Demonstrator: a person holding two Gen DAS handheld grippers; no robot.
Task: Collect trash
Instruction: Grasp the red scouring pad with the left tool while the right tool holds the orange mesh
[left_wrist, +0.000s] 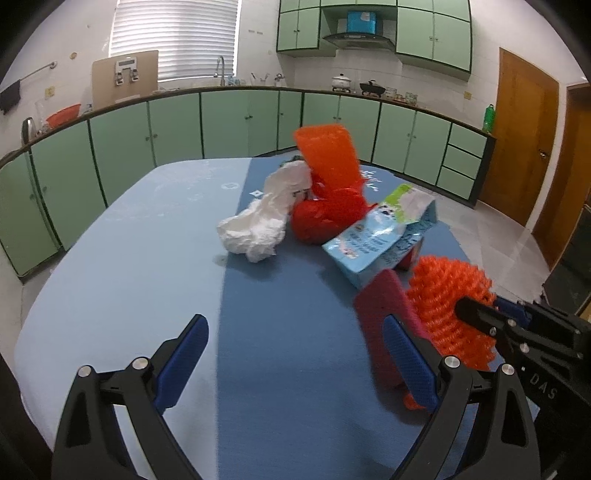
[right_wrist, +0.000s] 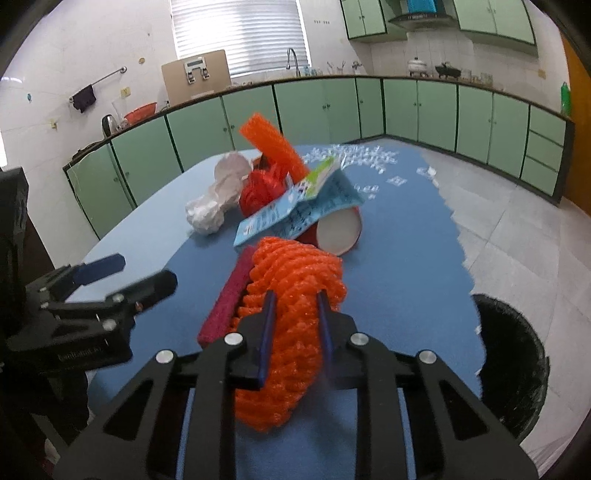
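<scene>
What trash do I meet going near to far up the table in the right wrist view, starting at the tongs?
Right tongs → orange foam net → blue snack packet → orange mesh strip.

On the counter (right_wrist: 388, 280) the foam net (right_wrist: 291, 295) lies nearest; the sponge (right_wrist: 229, 291) touches its left side, the paper cup (right_wrist: 340, 230) lies just behind it under the snack bag (right_wrist: 295, 210), and the bin (right_wrist: 513, 358) stands right of it on the floor
</scene>
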